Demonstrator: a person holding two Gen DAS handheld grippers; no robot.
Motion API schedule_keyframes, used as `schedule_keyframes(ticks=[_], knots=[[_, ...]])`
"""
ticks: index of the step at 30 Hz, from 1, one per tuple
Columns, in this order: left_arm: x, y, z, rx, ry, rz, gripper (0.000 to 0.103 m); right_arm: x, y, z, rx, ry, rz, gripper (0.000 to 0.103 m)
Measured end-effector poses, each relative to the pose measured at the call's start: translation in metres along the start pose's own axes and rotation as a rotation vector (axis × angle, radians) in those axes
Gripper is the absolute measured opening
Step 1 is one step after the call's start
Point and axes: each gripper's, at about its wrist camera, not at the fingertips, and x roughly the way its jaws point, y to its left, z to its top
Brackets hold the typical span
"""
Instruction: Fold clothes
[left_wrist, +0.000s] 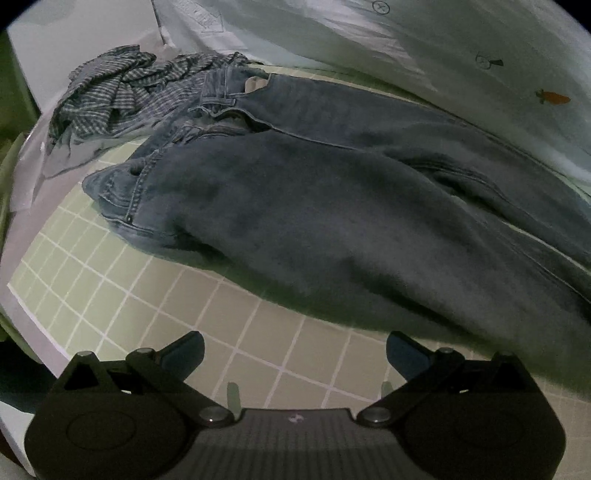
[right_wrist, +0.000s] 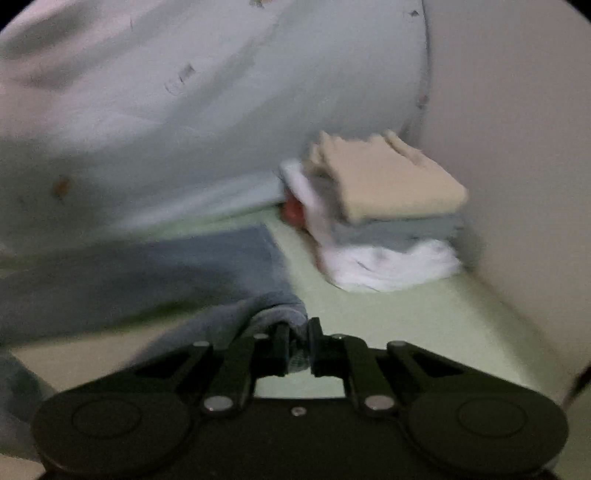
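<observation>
Mostly blurred: the right wrist view is smeared by motion, so edges and fabric detail there are hard to read. One pair of jeans (left_wrist: 332, 206) lies spread across the green checked mat (left_wrist: 155, 295), its waistband toward the far left of the mat and its legs running off the right edge of the left wrist view, cut off. The part of the waistband next to the crumpled garment is bunched, and its layers cannot be separated by eye.

Count, left wrist view: one pair of jeans, one crumpled plaid shirt (left_wrist: 110, 96) just beyond the jeans' waistband and touching it, one pale printed sheet (left_wrist: 461, 55) behind the jeans with a small orange carrot print (left_wrist: 553, 97).

Count, right wrist view: one stack of folded clothes (right_wrist: 388, 218) well apart from the jeans' hem, against the wall; three layers are clear (beige on top, grey under it, white at the bottom). A red item (right_wrist: 293, 210) behind the stack is mostly hidden; I cannot tell what it is.

Left gripper (left_wrist: 295, 349): fingers spread wide, holding nothing, above bare mat on the near side of the jeans.

Right gripper (right_wrist: 297, 341): fingers drawn narrow and pinching a fold of denim at the jeans (right_wrist: 207, 266) leg end; the cloth between the pads is partly hidden.
</observation>
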Motion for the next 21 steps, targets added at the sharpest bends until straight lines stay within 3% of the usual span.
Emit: schedule_keyframes(ticks=[3, 4, 7, 9, 11, 17, 21], knots=[[0.001, -0.003, 0.003, 0.043, 0.001, -0.011, 0.103, 0.040, 0.002, -0.035, -0.099, 0.217, -0.057, 0.015], [-0.001, -0.003, 0.004, 0.055, -0.012, -0.013, 0.103, 0.039, 0.003, -0.040, -0.088, 0.227, -0.066, 0.017], [0.002, -0.001, 0.005, 0.066, -0.020, -0.011, 0.103, 0.020, 0.006, -0.043, 0.015, 0.182, -0.078, 0.044], [0.010, 0.000, 0.008, 0.069, -0.004, -0.020, 0.103, 0.010, 0.013, -0.039, 0.082, 0.128, -0.072, 0.073], [0.018, 0.001, 0.011, 0.076, 0.012, -0.020, 0.103, 0.007, 0.028, -0.033, 0.091, 0.098, -0.033, 0.077], [0.026, 0.005, 0.020, 0.117, 0.007, -0.035, 0.103, 0.028, 0.098, -0.031, 0.019, 0.150, 0.117, 0.077], [0.029, 0.005, 0.026, 0.149, -0.003, -0.035, 0.103, 0.049, 0.130, -0.041, 0.019, 0.233, 0.074, 0.077]])
